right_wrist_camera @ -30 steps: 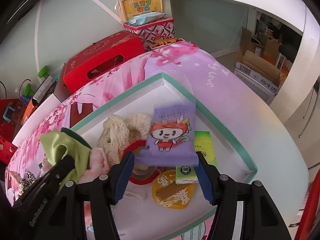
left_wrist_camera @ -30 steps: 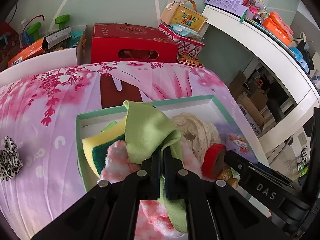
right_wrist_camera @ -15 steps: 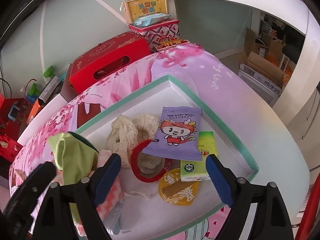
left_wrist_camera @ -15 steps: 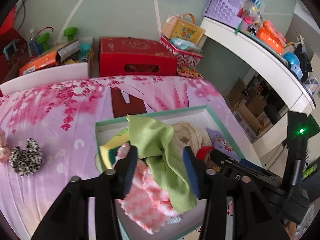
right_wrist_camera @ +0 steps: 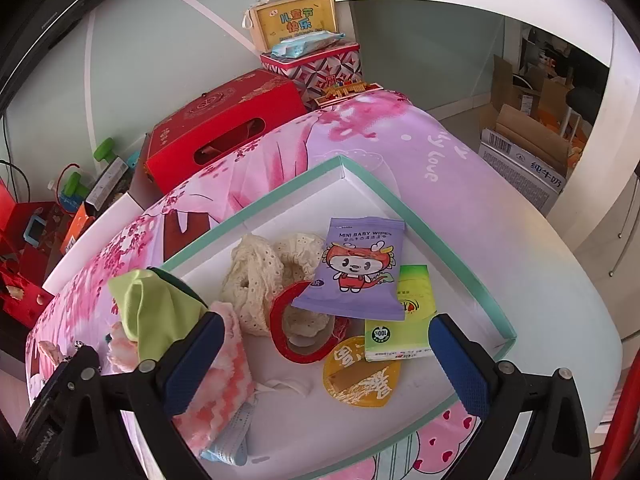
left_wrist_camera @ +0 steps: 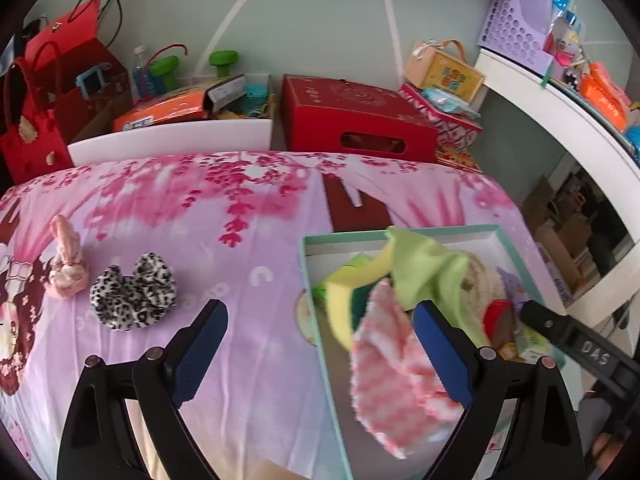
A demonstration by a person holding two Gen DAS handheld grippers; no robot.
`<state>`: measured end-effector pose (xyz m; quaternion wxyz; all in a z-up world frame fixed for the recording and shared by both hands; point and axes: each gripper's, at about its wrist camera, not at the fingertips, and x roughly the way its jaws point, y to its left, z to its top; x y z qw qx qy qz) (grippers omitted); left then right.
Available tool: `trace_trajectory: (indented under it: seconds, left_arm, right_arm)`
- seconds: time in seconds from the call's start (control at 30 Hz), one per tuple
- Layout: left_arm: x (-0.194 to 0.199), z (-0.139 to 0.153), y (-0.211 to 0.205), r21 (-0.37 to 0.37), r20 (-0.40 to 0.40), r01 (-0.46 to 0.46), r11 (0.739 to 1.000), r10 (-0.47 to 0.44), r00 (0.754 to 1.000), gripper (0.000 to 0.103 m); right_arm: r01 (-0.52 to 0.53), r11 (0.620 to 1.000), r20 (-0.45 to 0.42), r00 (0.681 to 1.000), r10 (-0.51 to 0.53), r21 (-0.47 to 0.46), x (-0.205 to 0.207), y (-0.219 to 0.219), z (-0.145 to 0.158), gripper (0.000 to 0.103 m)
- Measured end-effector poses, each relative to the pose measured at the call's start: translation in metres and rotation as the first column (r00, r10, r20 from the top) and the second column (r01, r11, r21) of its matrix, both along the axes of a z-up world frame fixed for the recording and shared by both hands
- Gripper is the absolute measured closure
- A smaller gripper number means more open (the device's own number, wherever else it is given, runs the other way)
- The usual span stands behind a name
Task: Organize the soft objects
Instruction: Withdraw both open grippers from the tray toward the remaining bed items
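A white tray with a teal rim (left_wrist_camera: pixel 309 280) (right_wrist_camera: pixel 420 224) lies on the pink bed cover. In it are a green cloth (left_wrist_camera: pixel 424 264) (right_wrist_camera: pixel 148 308), a pink-and-white fluffy towel (left_wrist_camera: pixel 384 360) (right_wrist_camera: pixel 224 376), a yellow-green sponge (left_wrist_camera: pixel 340 300), a cream lace scrunchie (right_wrist_camera: pixel 256 280) and a purple baby wipes pack (right_wrist_camera: pixel 356 272). My left gripper (left_wrist_camera: pixel 316 320) hangs over the tray's left rim, its jaws opening, the pads touching nothing. My right gripper (right_wrist_camera: pixel 326 332) is over the tray's near part, jaws opening, nothing gripped. A leopard scrunchie (left_wrist_camera: pixel 134 292) and a pink scrunchie (left_wrist_camera: pixel 66 264) lie on the cover to the left.
The tray also holds a red tape roll (right_wrist_camera: pixel 280 320), a green tissue pack (right_wrist_camera: pixel 412 320), a yellow round packet (right_wrist_camera: pixel 360 376) and a blue face mask (right_wrist_camera: pixel 232 436). A red box (left_wrist_camera: pixel 356 120) and gift boxes stand behind the bed. A white shelf (left_wrist_camera: pixel 560 112) curves along the right.
My left gripper opened, let go of the green cloth and drew back to the left. My right gripper opened off the purple wipes pack, which now lies in the tray.
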<state>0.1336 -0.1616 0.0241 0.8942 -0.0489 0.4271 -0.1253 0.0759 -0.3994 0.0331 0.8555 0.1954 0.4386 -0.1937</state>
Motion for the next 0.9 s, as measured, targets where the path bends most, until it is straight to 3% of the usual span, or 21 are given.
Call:
trace_trajectory:
  seconds: [0.43,0.73,0.9]
  left_arm:
    - [-0.006,0.003,0.070,0.091,0.009,-0.189,0.978,0.189,0.982,0.001]
    - [-0.017,0.014,0.137,0.073,0.046,-0.353,0.933,0.350,0.936,0.001]
    - [-0.019,0.016,0.164,0.079,0.050,-0.415,0.906,0.412,0.910,0.001]
  right_arm:
    - [-0.091,0.996,0.092,0.992,0.091,-0.010,0.003,0.034,0.030,0.000]
    - [-0.209,0.977,0.136,0.967,0.214,-0.050,0.013,0.087,0.046,0.000]
    - [-0.299,0.952,0.160,0.938,0.306,-0.066,0.021,0.123,0.053,0.000]
